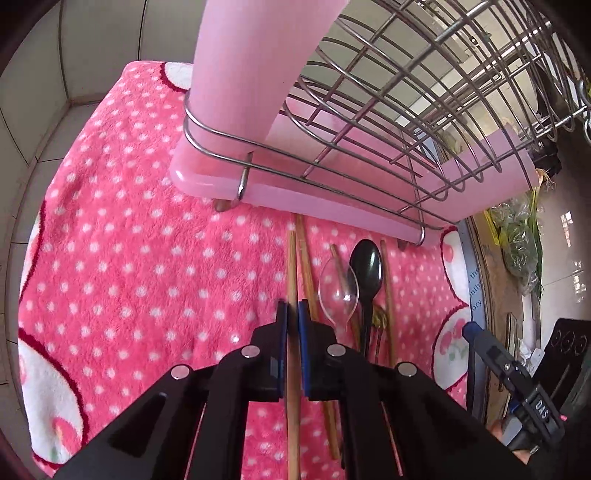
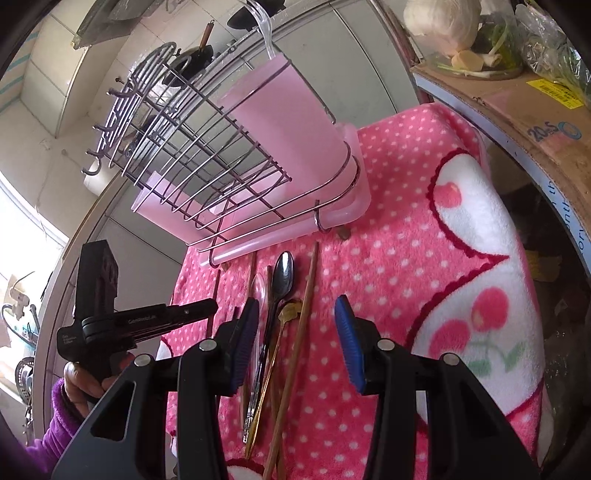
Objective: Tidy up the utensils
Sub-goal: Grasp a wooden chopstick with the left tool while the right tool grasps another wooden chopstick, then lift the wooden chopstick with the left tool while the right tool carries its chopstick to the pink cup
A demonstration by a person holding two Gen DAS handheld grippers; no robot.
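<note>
My left gripper (image 1: 293, 314) is shut on a wooden chopstick (image 1: 292, 266) above the pink dotted towel (image 1: 129, 258). To its right on the towel lie more chopsticks (image 1: 308, 269), a clear plastic spoon (image 1: 338, 293) and a dark metal spoon (image 1: 366, 269). A wire rack (image 1: 388, 122) with a pink cutlery cup (image 1: 243, 70) and pink drip tray (image 1: 332, 199) stands behind them. My right gripper (image 2: 295, 325) is open above the pile: a metal spoon (image 2: 282, 277), a gold-handled spoon (image 2: 290, 312) and a chopstick (image 2: 299, 339). The left gripper (image 2: 192, 314) shows at the left there.
A cardboard box (image 2: 517, 110) with vegetables (image 2: 480, 48) stands at the towel's right edge. Tiled wall lies behind the rack (image 2: 192, 147). A clear spoon (image 2: 264, 26) sticks out of the pink cup (image 2: 288, 133). The right gripper (image 1: 476, 332) shows low at the right in the left wrist view.
</note>
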